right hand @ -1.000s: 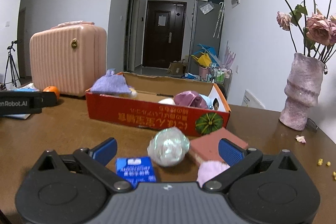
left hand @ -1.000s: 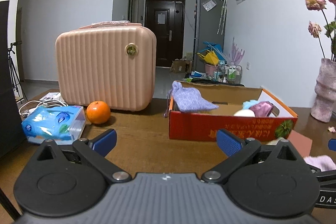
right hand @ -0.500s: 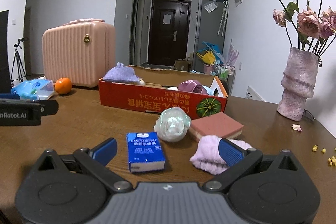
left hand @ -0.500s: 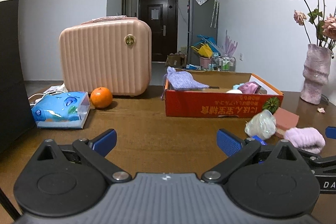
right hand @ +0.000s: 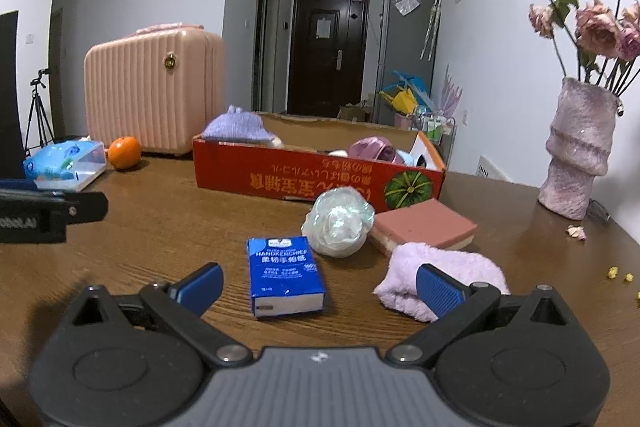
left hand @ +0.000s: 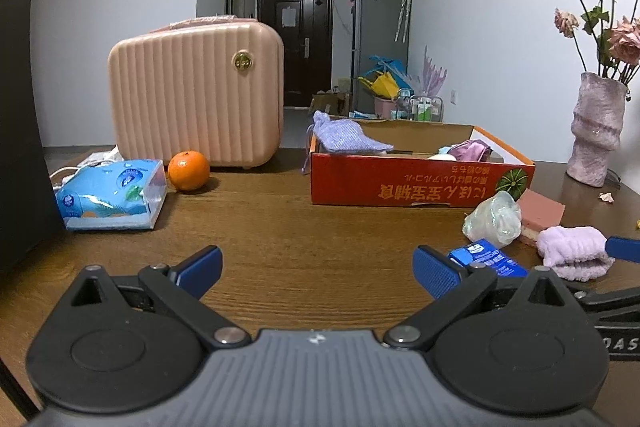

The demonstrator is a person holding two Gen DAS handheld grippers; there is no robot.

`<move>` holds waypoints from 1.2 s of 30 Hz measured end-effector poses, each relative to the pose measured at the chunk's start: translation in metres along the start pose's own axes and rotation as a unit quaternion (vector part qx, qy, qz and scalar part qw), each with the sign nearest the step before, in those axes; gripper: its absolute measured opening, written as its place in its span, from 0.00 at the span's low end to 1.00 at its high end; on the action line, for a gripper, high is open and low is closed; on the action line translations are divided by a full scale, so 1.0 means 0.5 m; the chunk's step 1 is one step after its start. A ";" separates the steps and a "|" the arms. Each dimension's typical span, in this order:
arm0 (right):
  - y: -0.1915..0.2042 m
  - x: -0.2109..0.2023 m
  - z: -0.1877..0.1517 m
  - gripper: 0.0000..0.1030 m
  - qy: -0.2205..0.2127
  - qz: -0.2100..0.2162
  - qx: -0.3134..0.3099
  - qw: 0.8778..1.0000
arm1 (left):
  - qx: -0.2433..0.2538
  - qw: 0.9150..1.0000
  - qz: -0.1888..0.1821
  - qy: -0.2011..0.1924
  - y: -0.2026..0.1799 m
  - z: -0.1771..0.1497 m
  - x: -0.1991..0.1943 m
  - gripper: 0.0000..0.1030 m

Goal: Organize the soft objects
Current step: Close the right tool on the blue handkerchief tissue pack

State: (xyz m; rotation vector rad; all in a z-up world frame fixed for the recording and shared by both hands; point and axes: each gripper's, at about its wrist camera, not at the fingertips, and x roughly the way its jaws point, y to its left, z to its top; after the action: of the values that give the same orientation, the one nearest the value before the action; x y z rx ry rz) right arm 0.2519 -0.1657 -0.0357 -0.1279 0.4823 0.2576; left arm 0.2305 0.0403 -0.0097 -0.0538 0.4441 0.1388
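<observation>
We hold our right gripper (right hand: 320, 285) spread wide and empty over the tissue pack (right hand: 283, 270); lilac towel (right hand: 440, 281) at three o'clock; left gripper (left hand: 318, 273) likewise wide, empty.

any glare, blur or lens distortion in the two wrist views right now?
Left wrist: sharp, no motion blur; fisheye bows the walls and darkens the corners; soft sheen on the table. Right wrist: also sharp; vase leans at the frame edge from distortion; iridescent glints on the crinkly plastic ball; soft shadow under the tissue pack.
</observation>
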 end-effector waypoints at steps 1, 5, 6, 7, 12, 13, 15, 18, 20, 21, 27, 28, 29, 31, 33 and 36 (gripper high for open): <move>0.002 0.008 -0.001 1.00 0.004 0.000 0.000 1.000 | -0.002 1.000 0.000 0.001 0.004 0.001 0.002 1.00; 0.012 0.038 -0.004 0.97 0.024 0.000 -0.004 1.000 | -0.005 1.000 0.001 0.004 0.011 0.001 0.007 1.00; 0.013 0.045 -0.004 0.97 0.028 0.000 -0.003 1.000 | -0.003 1.000 0.002 0.005 0.012 0.000 0.009 1.00; 0.014 0.051 -0.004 0.97 0.031 0.000 -0.002 1.000 | -0.002 1.000 0.003 0.006 0.014 0.000 0.011 1.00; 0.016 0.085 0.002 0.94 0.045 0.000 0.007 0.999 | -0.009 1.000 0.006 0.013 0.027 0.000 0.020 1.00; 0.016 0.092 0.004 0.94 0.049 0.001 0.009 0.999 | -0.009 1.000 0.006 0.014 0.030 0.000 0.021 1.00; 0.016 0.108 0.008 0.91 0.056 0.003 0.016 0.998 | -0.009 1.000 0.006 0.015 0.034 -0.001 0.022 1.00; 0.017 0.125 0.011 0.90 0.062 0.006 0.022 0.998 | -0.009 1.000 0.008 0.017 0.038 -0.001 0.025 1.00; 0.020 0.135 0.013 0.87 0.065 0.006 0.022 0.998 | -0.011 1.000 0.010 0.019 0.043 -0.002 0.028 1.00; 0.022 0.141 0.015 0.85 0.068 0.007 0.022 0.997 | -0.012 1.000 0.010 0.020 0.046 -0.002 0.030 1.00; 0.030 0.167 0.019 0.78 0.083 0.009 0.022 0.996 | -0.015 0.999 0.011 0.028 0.051 -0.004 0.037 1.00; 0.030 0.169 0.020 0.77 0.084 0.009 0.022 0.996 | -0.015 0.999 0.010 0.028 0.051 -0.004 0.037 1.00; 0.030 0.172 0.020 0.75 0.085 0.009 0.022 0.996 | -0.014 0.999 0.010 0.029 0.050 -0.004 0.037 1.00; 0.029 0.175 0.020 0.69 0.088 0.011 0.023 0.996 | -0.013 0.999 0.010 0.030 0.049 -0.005 0.038 1.00; 0.027 0.178 0.018 0.63 0.092 0.018 0.026 0.995 | -0.013 0.999 0.010 0.031 0.048 -0.005 0.039 1.00; 0.028 0.177 0.017 0.55 0.092 0.023 0.025 0.995 | -0.014 0.999 0.011 0.032 0.048 -0.006 0.041 1.00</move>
State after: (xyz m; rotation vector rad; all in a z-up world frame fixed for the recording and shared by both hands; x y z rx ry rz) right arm 0.3274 -0.1316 -0.0712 -0.0919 0.6739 0.2797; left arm 0.2441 0.0662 -0.0217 -0.0807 0.5070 0.1643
